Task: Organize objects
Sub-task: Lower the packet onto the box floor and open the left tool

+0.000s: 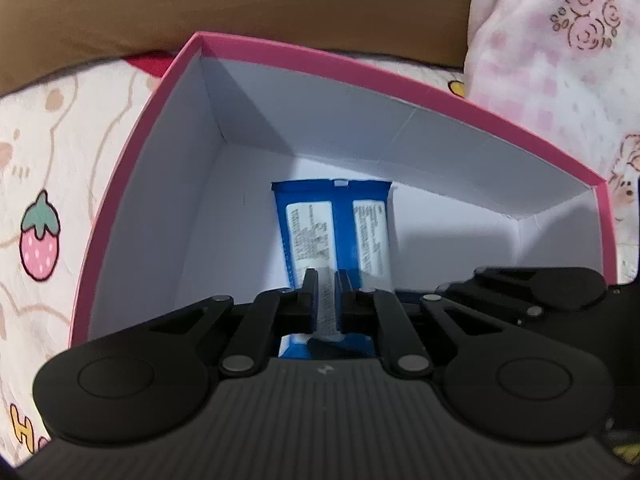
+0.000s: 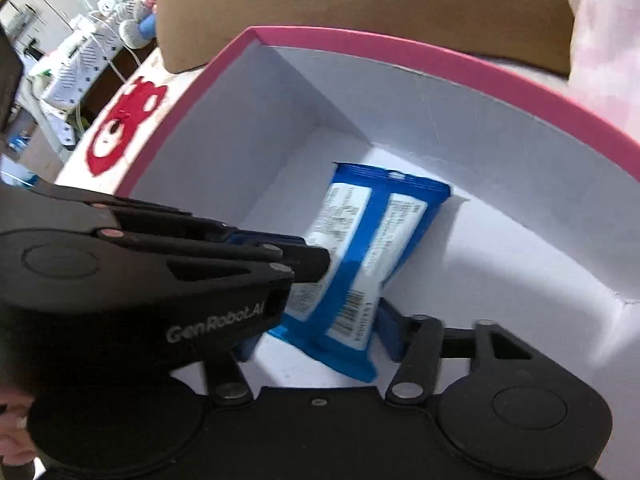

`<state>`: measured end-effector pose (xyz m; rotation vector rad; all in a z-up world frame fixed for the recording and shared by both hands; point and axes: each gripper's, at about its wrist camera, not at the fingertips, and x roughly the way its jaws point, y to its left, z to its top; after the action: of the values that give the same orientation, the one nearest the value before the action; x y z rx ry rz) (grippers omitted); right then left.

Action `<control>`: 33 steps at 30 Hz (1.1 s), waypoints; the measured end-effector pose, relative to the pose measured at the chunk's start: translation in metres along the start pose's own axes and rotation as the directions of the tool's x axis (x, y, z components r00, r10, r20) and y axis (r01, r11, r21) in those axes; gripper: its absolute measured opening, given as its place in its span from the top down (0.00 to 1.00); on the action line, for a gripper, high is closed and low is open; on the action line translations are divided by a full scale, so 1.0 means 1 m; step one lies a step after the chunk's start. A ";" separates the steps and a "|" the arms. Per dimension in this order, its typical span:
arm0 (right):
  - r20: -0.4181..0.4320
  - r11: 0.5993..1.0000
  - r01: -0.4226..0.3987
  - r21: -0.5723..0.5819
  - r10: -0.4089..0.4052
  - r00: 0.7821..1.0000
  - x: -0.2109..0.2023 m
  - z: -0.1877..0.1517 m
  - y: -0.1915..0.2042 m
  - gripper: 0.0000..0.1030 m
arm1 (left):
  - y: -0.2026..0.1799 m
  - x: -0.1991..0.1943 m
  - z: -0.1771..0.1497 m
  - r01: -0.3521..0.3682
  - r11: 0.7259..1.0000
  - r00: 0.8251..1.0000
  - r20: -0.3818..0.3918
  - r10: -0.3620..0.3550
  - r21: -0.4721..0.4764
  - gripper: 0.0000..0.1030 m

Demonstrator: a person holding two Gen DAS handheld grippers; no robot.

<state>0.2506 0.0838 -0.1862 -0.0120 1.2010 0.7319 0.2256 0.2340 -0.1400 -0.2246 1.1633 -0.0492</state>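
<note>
Setting the blue packet point(image 2: 360, 256) down inside the pink box point(image 1: 400, 96): left gripper point(image 1: 326, 304) jaws clamped on its back seam, right gripper point(image 2: 316, 336) jaws straddling its near end, contact unclear; next, probably letting go and lifting clear.

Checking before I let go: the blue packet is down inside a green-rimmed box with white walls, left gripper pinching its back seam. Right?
One thing is off: the box has a pink rim, not green, as both wrist views show. The blue packet does lie inside its white walls, and the left gripper is pinching the back seam.
</note>
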 end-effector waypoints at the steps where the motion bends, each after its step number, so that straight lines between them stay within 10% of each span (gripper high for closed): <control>1: 0.001 1.000 -0.018 0.010 0.018 1.000 0.000 0.001 -0.001 0.64 | -0.001 0.001 0.001 0.007 1.000 1.000 0.009 -0.007 -0.002 0.94; 20: 0.073 0.983 0.078 0.166 -0.091 0.993 -0.008 -0.002 -0.025 0.91 | 0.004 -0.003 0.003 -0.114 0.991 0.992 0.050 0.118 -0.069 0.90; 27: 0.047 0.982 0.078 0.172 -0.087 0.995 -0.008 -0.002 -0.026 0.90 | 0.014 0.014 0.003 -0.111 0.984 0.994 0.006 0.112 -0.138 0.69; 33: 0.026 0.988 0.051 0.143 -0.055 0.998 -0.008 -0.004 -0.021 0.88 | 0.001 0.011 0.008 -0.095 0.993 0.993 0.064 0.100 -0.072 0.84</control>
<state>0.2571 0.0616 -0.1889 0.0848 1.2176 0.5969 0.2368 0.2341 -0.1468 -0.2279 1.1081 0.0840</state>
